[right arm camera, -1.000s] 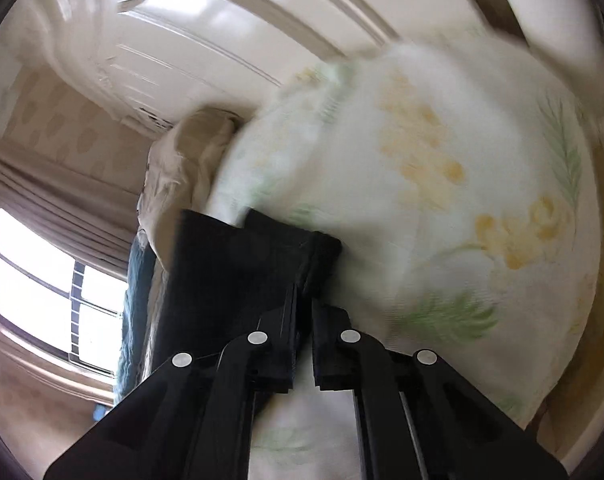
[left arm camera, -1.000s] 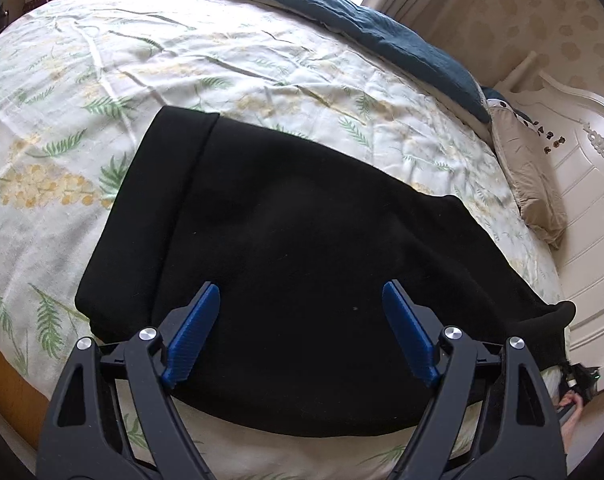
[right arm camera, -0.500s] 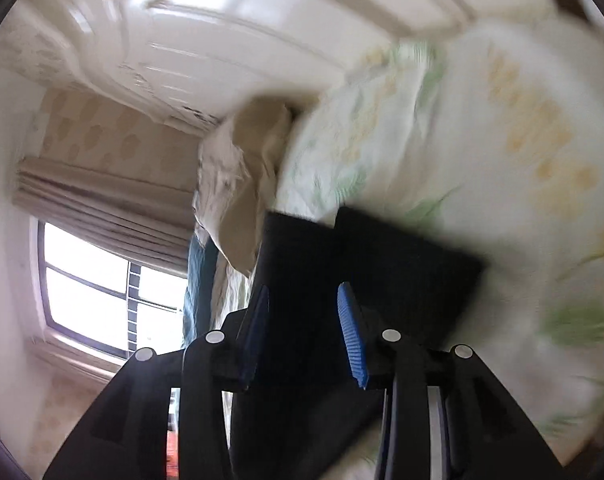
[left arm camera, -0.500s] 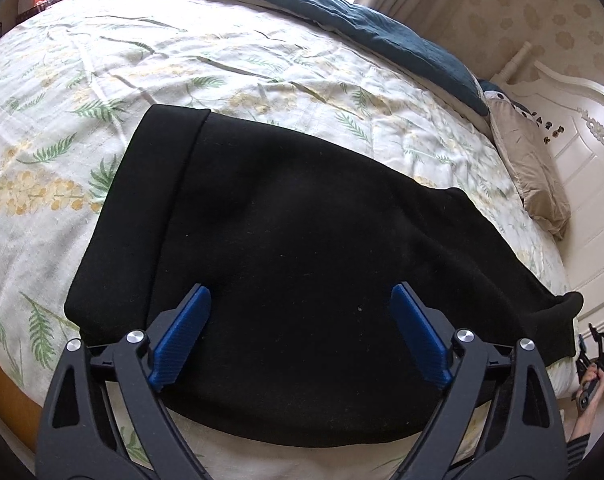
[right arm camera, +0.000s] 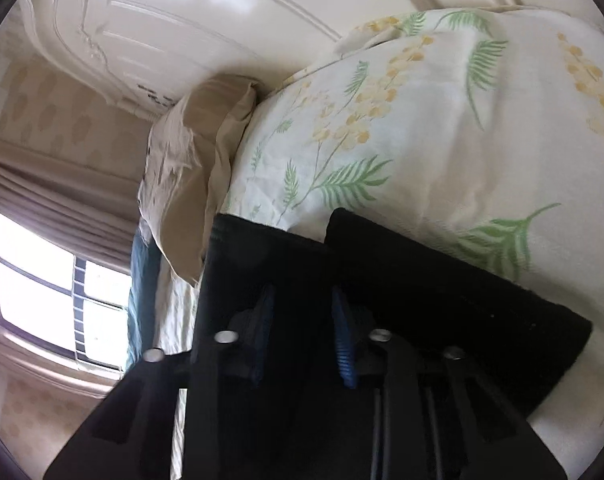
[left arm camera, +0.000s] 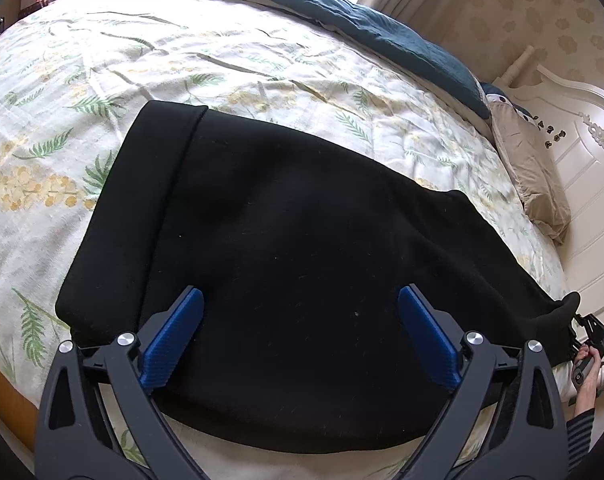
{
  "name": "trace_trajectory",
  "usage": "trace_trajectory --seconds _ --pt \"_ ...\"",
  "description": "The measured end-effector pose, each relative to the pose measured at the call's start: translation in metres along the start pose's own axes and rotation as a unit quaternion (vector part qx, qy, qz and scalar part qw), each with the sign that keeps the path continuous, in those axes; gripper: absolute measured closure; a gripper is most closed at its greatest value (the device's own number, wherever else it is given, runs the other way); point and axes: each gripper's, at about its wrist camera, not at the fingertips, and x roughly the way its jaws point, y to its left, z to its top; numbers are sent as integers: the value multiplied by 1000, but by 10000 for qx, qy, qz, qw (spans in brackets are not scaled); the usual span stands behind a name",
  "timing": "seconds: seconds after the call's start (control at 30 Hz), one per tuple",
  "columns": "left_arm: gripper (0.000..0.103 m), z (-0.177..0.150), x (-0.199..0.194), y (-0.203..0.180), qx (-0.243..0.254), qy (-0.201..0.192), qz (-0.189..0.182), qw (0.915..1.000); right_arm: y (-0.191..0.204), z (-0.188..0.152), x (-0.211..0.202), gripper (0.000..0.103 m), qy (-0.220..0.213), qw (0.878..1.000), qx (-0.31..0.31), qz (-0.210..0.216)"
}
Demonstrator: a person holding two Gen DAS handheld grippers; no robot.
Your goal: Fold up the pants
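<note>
Black pants (left arm camera: 302,220) lie flat across the floral bed, with a wide band at the left and the leg ends at the right. My left gripper (left arm camera: 299,294) hovers over their near edge. Its jaws are still opening, and its blue pads (left arm camera: 173,336) are spread wide and touch nothing. In the right wrist view the two leg ends (right arm camera: 422,300) lie side by side. My right gripper (right arm camera: 302,296) is over them and its jaws are closing. A gap still shows between the pads, and black fabric fills it. The same gripper (left arm camera: 584,326) shows at the far right of the left wrist view, at the cuffs.
The bedspread (left arm camera: 181,60) has green and yellow sprigs. A teal blanket (left arm camera: 382,28) runs along the far side. A beige pillow (left arm camera: 530,168) leans on the white headboard (left arm camera: 582,140). A person's hand (left arm camera: 586,380) holds the right gripper. A window (right arm camera: 41,280) is at the left.
The left jaws spread wider while that hand stayed put. The right gripper, shut a second ago, opened as it swung over the leg ends and now stands narrower again.
</note>
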Motion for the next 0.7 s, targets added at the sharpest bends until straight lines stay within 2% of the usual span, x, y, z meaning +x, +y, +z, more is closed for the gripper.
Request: trace_trajectory --seconds 0.17,0.37,0.47,0.53,0.63,0.7 --pt "5 0 1 -1 52 29 21 10000 -3 -3 -19 97 -292 9993 171 155" --pt "4 -1 0 1 -15 21 -54 10000 -11 -8 -68 98 -663 9966 179 453" --pt "4 -2 0 1 -32 8 -54 10000 -28 -7 -70 98 -611 9968 335 389" --pt "4 -3 0 -1 13 9 -13 10000 -36 -7 -62 98 -441 9966 490 494" --pt "4 -4 0 -2 64 2 18 10000 -45 -9 -52 93 -270 9948 727 654" --pt "4 -4 0 -2 63 -4 14 10000 -46 -9 -44 74 -199 9943 767 716"
